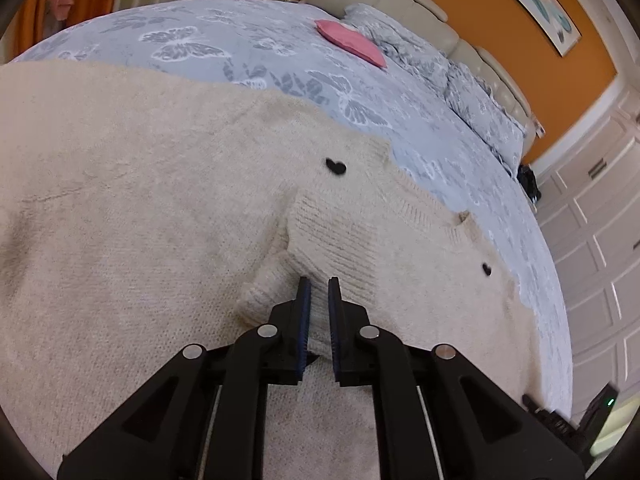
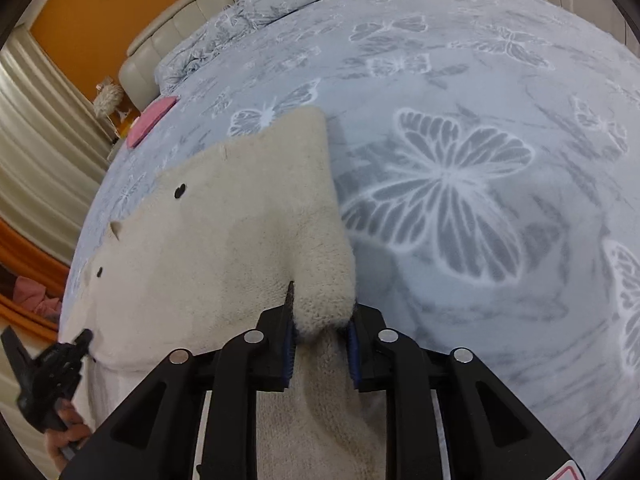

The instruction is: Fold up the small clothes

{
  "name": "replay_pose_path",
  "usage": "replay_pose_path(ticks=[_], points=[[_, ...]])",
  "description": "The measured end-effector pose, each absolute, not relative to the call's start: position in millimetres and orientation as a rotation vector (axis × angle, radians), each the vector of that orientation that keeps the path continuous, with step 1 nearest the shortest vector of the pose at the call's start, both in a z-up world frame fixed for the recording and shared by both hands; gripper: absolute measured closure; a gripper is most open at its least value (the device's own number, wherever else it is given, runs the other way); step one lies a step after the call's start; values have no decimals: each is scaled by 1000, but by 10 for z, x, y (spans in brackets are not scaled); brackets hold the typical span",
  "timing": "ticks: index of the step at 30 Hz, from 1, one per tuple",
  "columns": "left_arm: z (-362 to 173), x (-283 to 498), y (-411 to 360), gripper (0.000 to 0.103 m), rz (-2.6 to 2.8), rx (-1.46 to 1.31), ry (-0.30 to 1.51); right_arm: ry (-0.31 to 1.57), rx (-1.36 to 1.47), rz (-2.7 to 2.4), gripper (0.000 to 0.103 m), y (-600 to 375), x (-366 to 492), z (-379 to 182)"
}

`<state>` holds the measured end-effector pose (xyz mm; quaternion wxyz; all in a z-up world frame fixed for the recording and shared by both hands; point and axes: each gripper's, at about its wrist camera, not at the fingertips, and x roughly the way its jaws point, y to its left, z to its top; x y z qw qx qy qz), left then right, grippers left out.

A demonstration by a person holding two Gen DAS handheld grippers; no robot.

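Cream knit sweater (image 1: 140, 208) spread on the butterfly-print bed (image 1: 248, 40), held at two places.
Left gripper (image 1: 319, 312) has its jaws pinched on a ribbed fold; right gripper (image 2: 320, 320) has its jaws clamped on a bunched edge.
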<state>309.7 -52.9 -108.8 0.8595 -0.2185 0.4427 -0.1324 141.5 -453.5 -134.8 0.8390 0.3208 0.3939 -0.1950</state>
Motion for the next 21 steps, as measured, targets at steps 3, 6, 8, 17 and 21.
replay_pose_path(ticks=[3,6,8,17,21], points=[[-885,3061,-285,58,-199,-529,859,794,622,-463,74,-4403,1411,-1139],[-630,2947,341,11,28,-657,723,749,522,-516,63,-4215,1392,-944],[-588,2854,832,9,117,-738,651,717,462,-514,55,-4042,1397,-842],[-748,3142,3370,9,539,-800,726,755,385,-355,48,-3459,1646,-900],[-1119,3294,3755,19,543,-917,822,785,352,-293,48,-3183,1761,-991]])
